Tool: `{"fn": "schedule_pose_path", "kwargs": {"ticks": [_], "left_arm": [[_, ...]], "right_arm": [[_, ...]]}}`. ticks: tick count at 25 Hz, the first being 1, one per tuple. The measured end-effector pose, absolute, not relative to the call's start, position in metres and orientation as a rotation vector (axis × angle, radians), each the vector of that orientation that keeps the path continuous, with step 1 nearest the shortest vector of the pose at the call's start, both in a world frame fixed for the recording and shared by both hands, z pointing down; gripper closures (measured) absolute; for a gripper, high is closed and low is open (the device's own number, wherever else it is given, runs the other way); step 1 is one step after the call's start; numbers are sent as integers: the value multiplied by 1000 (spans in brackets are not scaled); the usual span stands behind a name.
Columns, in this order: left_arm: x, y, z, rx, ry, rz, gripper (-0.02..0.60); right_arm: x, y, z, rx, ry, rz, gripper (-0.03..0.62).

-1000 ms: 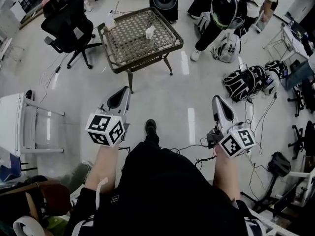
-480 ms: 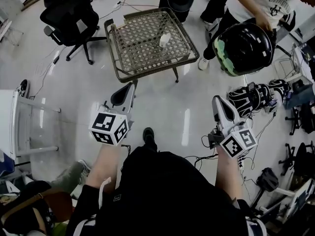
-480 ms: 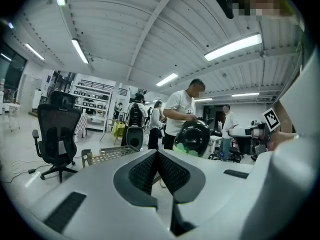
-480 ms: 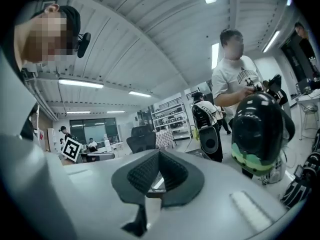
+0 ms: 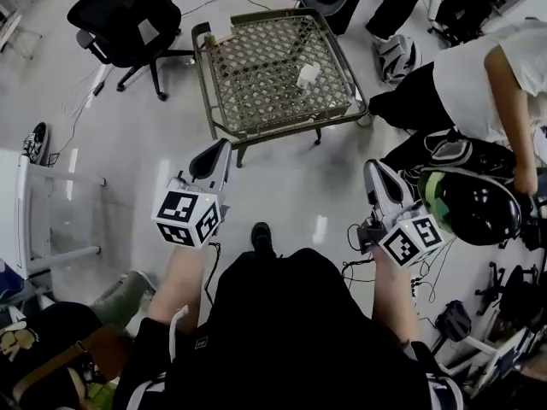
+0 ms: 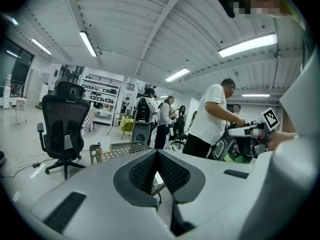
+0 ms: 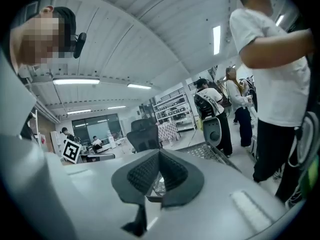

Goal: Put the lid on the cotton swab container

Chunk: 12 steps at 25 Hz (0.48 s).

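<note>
A small white cotton swab container (image 5: 307, 75) stands on the wicker table (image 5: 256, 101), a few steps ahead of me on the floor. I cannot make out a lid. My left gripper (image 5: 218, 150) is held at waist height, pointing toward the table's near left corner, shut and empty. My right gripper (image 5: 373, 171) is held level with it on the right, also shut with nothing in it. In the left gripper view the jaws (image 6: 156, 155) meet, with the table (image 6: 116, 149) behind them. In the right gripper view the gripper (image 7: 159, 156) is closed in front of the table (image 7: 207, 151).
A black office chair (image 5: 128, 15) stands left of the table. A person in a white shirt (image 5: 500, 84) bends at the right over a black helmet (image 5: 473, 207). Bags and cables lie on the floor at right. A white table (image 5: 21, 220) is at my left.
I have come nearer to the table, which now lies lower in the head view. The person with the helmet has moved to the right. Both grippers stay shut.
</note>
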State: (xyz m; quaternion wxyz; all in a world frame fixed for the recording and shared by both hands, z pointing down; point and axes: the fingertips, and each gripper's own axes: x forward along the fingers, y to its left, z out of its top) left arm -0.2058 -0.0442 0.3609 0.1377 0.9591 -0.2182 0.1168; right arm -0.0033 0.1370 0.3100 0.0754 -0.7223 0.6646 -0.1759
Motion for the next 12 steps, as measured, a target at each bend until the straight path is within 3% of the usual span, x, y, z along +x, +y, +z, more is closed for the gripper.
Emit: {"fn": "schedule_pose_path", "kwargs": {"ticks": [12], "left_arm": [[-190, -67, 355, 2779, -642, 337, 580]], "right_arm": [[31, 107, 305, -2136, 1966, -491, 585]]}}
